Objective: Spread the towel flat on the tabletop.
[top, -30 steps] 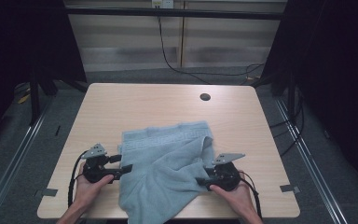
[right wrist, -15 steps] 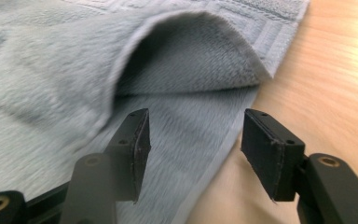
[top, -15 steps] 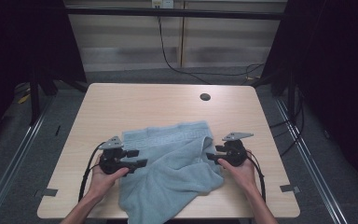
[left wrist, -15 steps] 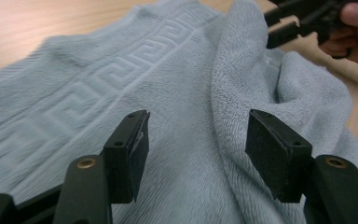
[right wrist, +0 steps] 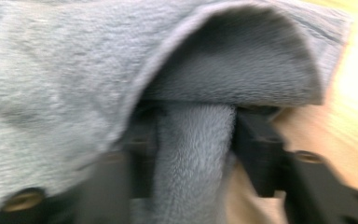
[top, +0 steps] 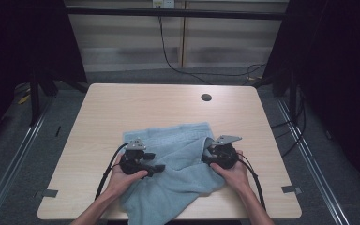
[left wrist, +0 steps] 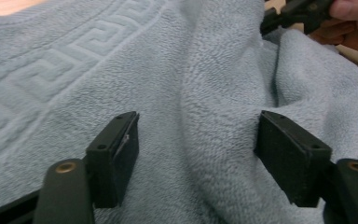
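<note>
My right gripper (right wrist: pixel 193 140) has just closed, pinching the towel's (top: pixel 178 159) folded edge; my left gripper (left wrist: pixel 196 149) stays spread, so folding can start.

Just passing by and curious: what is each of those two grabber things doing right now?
Left gripper: open, fingers spread over the blue towel, not pinching it.
Right gripper: fingers just closed onto a towel fold.

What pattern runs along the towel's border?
A raised Greek-key band on the light blue towel, clearest in the left gripper view.
</note>
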### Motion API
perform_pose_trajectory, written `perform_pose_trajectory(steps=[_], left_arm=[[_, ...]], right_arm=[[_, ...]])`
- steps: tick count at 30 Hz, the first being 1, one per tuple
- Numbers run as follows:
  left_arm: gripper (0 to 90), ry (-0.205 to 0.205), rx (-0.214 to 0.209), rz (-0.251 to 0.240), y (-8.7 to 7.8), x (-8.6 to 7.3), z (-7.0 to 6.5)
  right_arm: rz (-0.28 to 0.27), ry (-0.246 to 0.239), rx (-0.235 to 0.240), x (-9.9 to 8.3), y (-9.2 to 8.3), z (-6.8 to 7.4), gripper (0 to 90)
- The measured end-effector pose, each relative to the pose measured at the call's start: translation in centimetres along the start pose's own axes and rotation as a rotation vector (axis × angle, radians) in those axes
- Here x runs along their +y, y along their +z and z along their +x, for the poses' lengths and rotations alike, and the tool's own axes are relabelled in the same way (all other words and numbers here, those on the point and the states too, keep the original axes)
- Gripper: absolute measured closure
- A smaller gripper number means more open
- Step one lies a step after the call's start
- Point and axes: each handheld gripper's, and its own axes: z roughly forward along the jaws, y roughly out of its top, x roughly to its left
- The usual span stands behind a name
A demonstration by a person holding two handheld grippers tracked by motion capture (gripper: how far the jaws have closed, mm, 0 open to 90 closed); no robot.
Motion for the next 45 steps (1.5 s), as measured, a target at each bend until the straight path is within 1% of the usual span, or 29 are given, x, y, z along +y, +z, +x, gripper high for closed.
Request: perform_pose_trajectory(steps=[1,2,3,4,6,8,9,11,14,15,17,18,21,24,26,27,29,30,31,32,33,34,36,37,38,39,41,43,45], left_arm=[[42.8,0.016,-0.018,0.014,0.1,0.0,-0.1],[48.8,0.024,-0.026,0.029,0.3,0.0,-0.1],[56.1,0.021,-0.033,0.038,0.4,-0.1,-0.2],[62.9,0.031,-0.048,0.048,0.4,-0.1,-0.2],[72.3,0.03,-0.055,0.028,0.0,0.0,-0.2],[78.1,0.022,-0.062,-0.004,-0.7,0.2,-0.1],[79.2,0.016,-0.06,-0.019,-1.1,0.2,0.0],[79.8,-0.001,-0.06,-0.055,-1.8,0.4,0.2],[80.4,-0.012,-0.04,-0.114,-3.5,0.9,0.6],[81.0,-0.014,-0.039,-0.137,-4.2,1.1,0.7],[81.6,-0.011,-0.032,-0.194,-5.7,1.6,0.9],[81.7,-0.023,-0.028,-0.21,-6.4,1.8,1.0],[82.4,-0.019,0.006,-0.251,-8.5,2.2,1.5],[82.7,-0.043,0.031,-0.299,-10.2,2.6,2.4],[82.7,-0.069,0.052,-0.338,-11.3,3.1,3.1],[82.8,-0.083,0.064,-0.359,-11.8,3.5,3.4],[82.9,-0.079,0.093,-0.383,-12.9,4.5,4.0],[83.0,-0.082,0.105,-0.405,-13.5,5.0,4.2],[83.1,-0.089,0.103,-0.425,-13.9,5.5,4.4],[83.2,-0.08,0.11,-0.43,-14.4,6.2,4.5],[83.2,-0.069,0.133,-0.441,-14.9,7.0,4.5],[83.2,-0.059,0.143,-0.448,-15.3,7.6,4.5],[83.2,-0.043,0.163,-0.478,-16.2,9.0,4.3],[83.2,-0.034,0.178,-0.511,-16.7,9.5,4.1],[83.3,-0.031,0.176,-0.536,-17.1,9.8,3.9],[83.2,-0.009,0.175,-0.543,-17.3,10.0,3.6],[83.1,0.01,0.189,-0.529,-17.1,9.6,3.2],[83.0,0.027,0.183,-0.494,-16.3,8.2,2.8],[82.8,0.018,0.144,-0.455,-15.2,6.0,2.4]], right_arm=[[0.0,-0.001,0.018,0.0,0.0,0.1,72.7],[0.001,0.008,0.031,0.0,0.0,0.2,77.9],[-0.003,0.024,0.049,0.0,0.0,0.2,80.9],[0.0,0.035,0.057,0.0,0.0,0.3,82.1],[0.0,0.058,0.069,0.0,0.0,0.2,83.5],[-0.011,0.067,0.068,0.1,-0.2,0.1,84.0],[-0.018,0.074,0.069,0.2,-0.4,0.1,84.1],[-0.058,0.095,0.069,0.7,-1.2,-0.2,84.4],[-0.089,0.102,0.044,1.6,-2.5,-0.5,84.4],[-0.099,0.104,0.033,1.9,-2.9,-0.7,84.4],[-0.113,0.124,-0.014,2.7,-3.7,-1.0,84.6],[-0.122,0.135,-0.029,3.1,-4.1,-1.2,84.8],[-0.156,0.155,-0.086,4.6,-5.6,-2.0,85.1],[-0.213,0.18,-0.109,6.2,-7.1,-2.9,85.2],[-0.246,0.183,-0.129,7.5,-8.1,-3.3,85.2],[-0.265,0.181,-0.132,8.3,-8.7,-3.5,85.2],[-0.301,0.172,-0.148,10.0,-9.6,-4.0,85.3],[-0.308,0.167,-0.163,10.8,-10.0,-4.3,85.4],[-0.323,0.169,-0.168,11.5,-10.4,-4.6,85.4],[-0.34,0.174,-0.164,12.2,-10.7,-4.9,85.5],[-0.349,0.168,-0.171,13.0,-10.9,-5.2,85.5],[-0.357,0.165,-0.177,14.1,-11.2,-5.3,85.5],[-0.364,0.136,-0.191,15.6,-11.6,-5.4,85.5],[-0.368,0.116,-0.207,16.4,-11.9,-5.3,85.5],[-0.386,0.112,-0.207,17.1,-12.2,-5.3,85.6],[-0.408,0.111,-0.212,17.6,-12.6,-5.3,85.6],[-0.434,0.113,-0.213,17.7,-13.1,-5.1,85.6],[-0.425,0.105,-0.212,16.8,-13.1,-4.7,85.6],[-0.389,0.087,-0.207,14.9,-12.7,-4.1,85.5]])
